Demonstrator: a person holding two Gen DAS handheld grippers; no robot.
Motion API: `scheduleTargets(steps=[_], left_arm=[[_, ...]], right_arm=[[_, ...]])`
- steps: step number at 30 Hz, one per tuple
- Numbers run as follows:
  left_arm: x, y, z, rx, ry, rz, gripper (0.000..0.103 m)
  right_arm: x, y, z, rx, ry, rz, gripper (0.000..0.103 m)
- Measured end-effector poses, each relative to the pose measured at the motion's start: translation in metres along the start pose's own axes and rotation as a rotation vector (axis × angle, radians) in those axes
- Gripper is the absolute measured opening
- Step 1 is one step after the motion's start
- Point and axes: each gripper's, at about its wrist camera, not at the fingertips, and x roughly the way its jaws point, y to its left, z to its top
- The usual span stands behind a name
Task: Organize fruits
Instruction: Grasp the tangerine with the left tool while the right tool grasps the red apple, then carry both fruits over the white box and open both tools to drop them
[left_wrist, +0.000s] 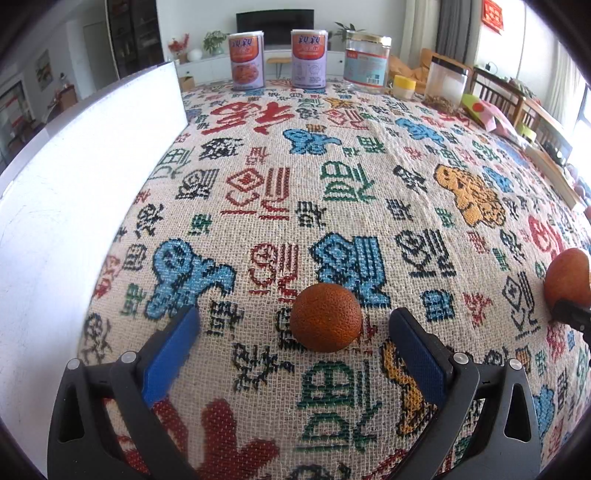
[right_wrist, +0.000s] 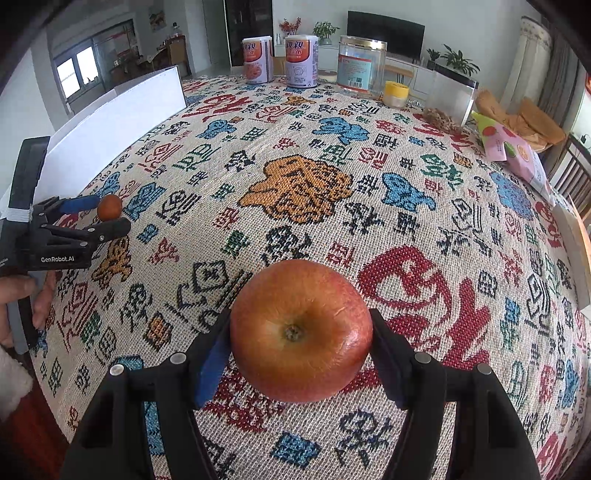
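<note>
Red apple (right_wrist: 301, 330), orange tangerine (left_wrist: 325, 317), multicoloured character-patterned beige tablecloth (left_wrist: 332, 184).

A small round orange with rough, dark-pitted skin (left_wrist: 325, 318) sits on the patterned woven cloth between the spread left tongs (left_wrist: 295, 341), touching neither pad. A large glossy red apple (right_wrist: 301, 330), blossom end facing the camera, is clamped between the right tongs (right_wrist: 300, 354).

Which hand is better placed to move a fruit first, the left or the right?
Right. The right gripper is already clamped on the apple, both pads against its sides. The left gripper is open around the orange on the tablecloth, with gaps on both sides.
</note>
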Motion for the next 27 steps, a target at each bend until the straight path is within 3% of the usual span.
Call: scheduleTargets(steps=[2,5,12,19,21,25,27], left_arm=[[0.0,0.0,0.0,0.0,0.0,0.002,0.103],[0.0,0.001,0.0,-0.001,0.0,0.002,0.103],[0.0,0.0,0.0,0.0,0.0,0.001,0.103],[0.0,0.002,0.0,-0.005,-0.001,-0.008,0.102],[-0.003,0.008,0.0,-0.022,-0.012,-0.06,0.102],[-0.015,0.031,-0.005,-0.086,-0.042,-0.261,0.102],[-0.018,0.033,-0.009,-0.093,-0.046,-0.295,0.102]], right_arm=[[-0.006,0.002,-0.011,0.021,-0.035,-0.008,0.07],[-0.002,0.003,-0.019,0.057,-0.053,-0.01,0.09],[0.008,0.012,-0.026,0.046,-0.033,-0.042,0.102],[0.01,0.008,-0.027,0.063,-0.028,-0.04,0.103],[0.01,0.008,-0.027,0.063,-0.027,-0.04,0.103],[0.01,0.008,-0.027,0.062,-0.027,-0.04,0.103],[0.009,0.008,-0.027,0.063,-0.027,-0.039,0.103]])
